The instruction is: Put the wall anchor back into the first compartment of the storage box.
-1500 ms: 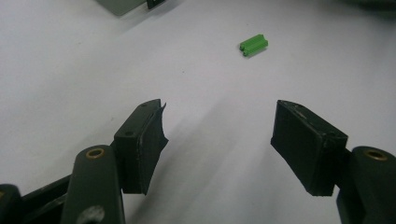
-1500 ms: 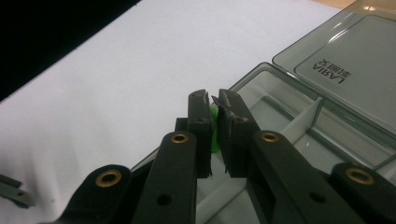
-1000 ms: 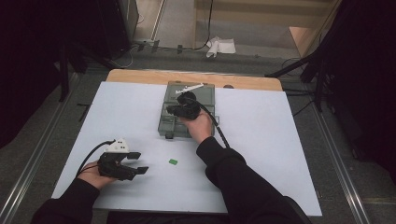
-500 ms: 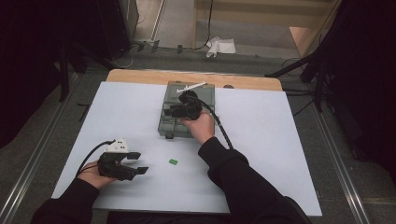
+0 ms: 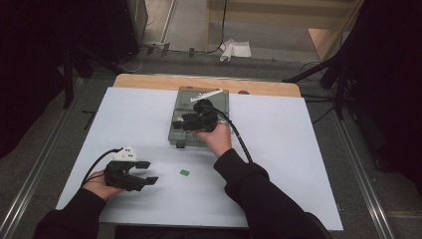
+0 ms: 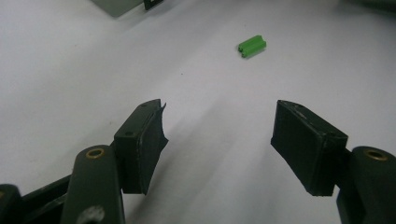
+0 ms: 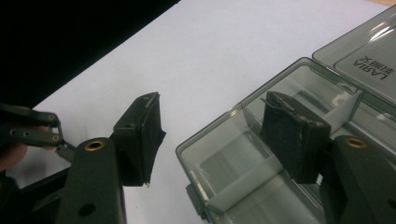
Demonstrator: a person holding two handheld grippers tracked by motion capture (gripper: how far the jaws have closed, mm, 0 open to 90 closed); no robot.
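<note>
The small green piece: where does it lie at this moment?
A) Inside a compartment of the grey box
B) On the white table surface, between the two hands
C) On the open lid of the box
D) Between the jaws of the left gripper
B: the small green piece lies free on the white table surface, apart from the left gripper and outside the grey box.

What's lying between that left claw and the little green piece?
Nothing: bare white table runs from the open left gripper to the green piece, seen in the left gripper view.
</note>
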